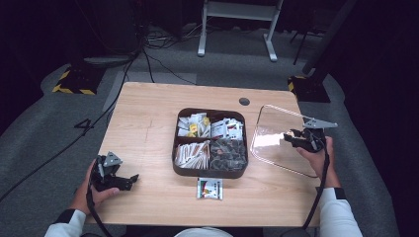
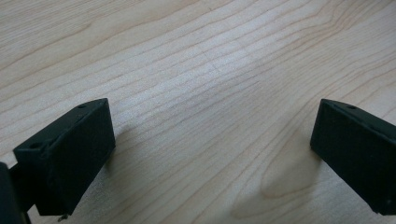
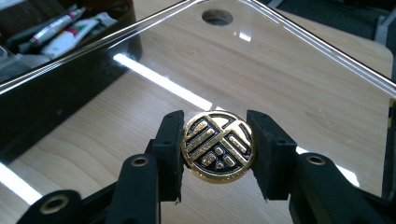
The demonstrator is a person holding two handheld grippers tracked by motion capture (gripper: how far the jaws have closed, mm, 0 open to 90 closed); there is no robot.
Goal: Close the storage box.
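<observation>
Clear lid (image 1: 276, 140) has round gold-and-black knob (image 3: 217, 146).

Left claw (image 1: 132, 179) low, jaws wide apart; right claw (image 3: 217, 154) raised, jaws clamped, seemingly tilted.

Light wood table (image 1: 148, 123), round cable hole (image 1: 244, 101) near far edge. Dark four-compartment tray (image 1: 209, 171) sits at centre. One small sachet (image 1: 209, 188) lies flat just in front of the tray.

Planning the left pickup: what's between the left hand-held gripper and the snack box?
In the high view, bare table lies between the left hand-held gripper and the snack box.
</observation>
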